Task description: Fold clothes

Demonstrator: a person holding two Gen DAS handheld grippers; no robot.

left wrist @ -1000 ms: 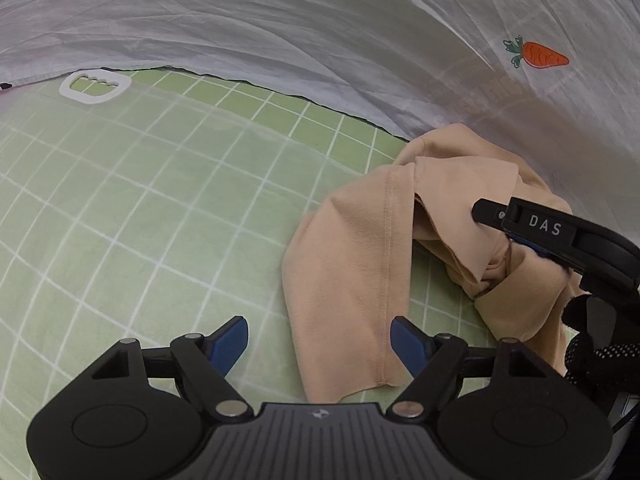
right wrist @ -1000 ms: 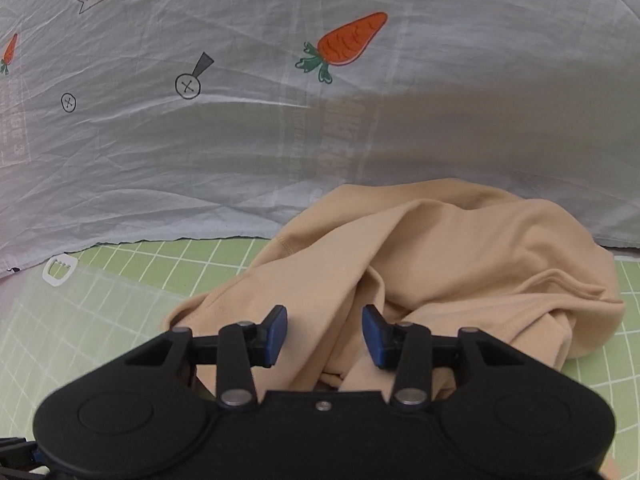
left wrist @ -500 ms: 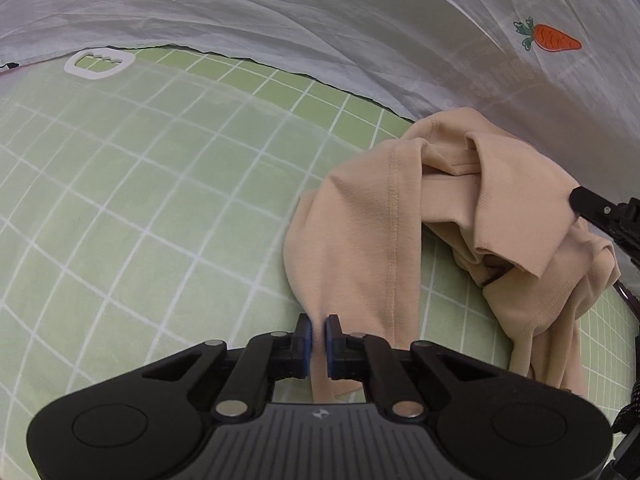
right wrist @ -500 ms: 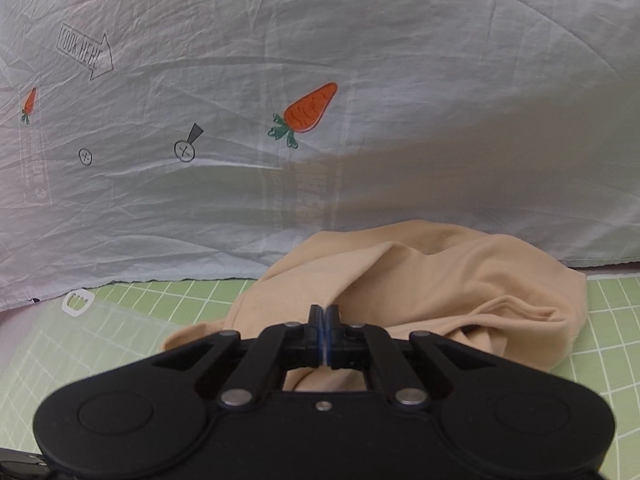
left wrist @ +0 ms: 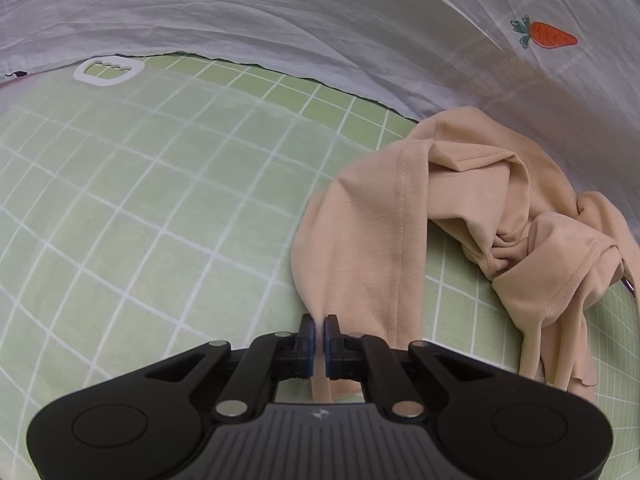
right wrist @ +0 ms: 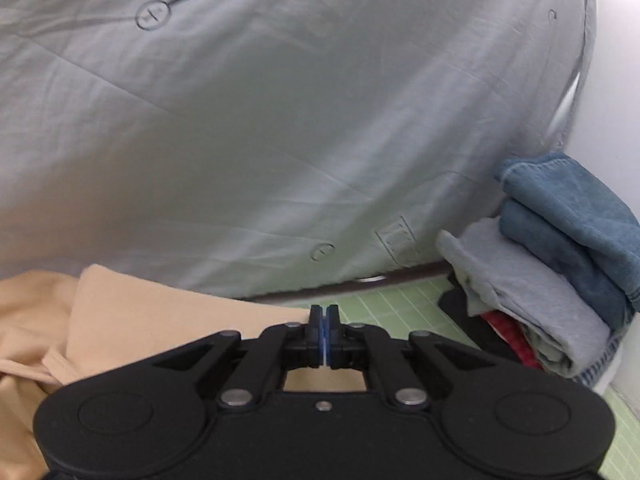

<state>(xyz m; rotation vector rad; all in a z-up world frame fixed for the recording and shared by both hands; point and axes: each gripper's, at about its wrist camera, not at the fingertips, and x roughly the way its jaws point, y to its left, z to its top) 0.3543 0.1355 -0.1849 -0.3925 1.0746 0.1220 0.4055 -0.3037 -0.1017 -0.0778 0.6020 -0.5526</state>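
Softly crumpled beige garment on gridded mat

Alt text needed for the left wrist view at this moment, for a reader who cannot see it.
The left gripper is shut on the near edge of a crumpled beige garment lying on a green grid-patterned sheet. A wrinkled white cloth backdrop printed with a carrot rises behind.

Black left hand-held gripper, blue pads, silver rivets, ribbed grey housing
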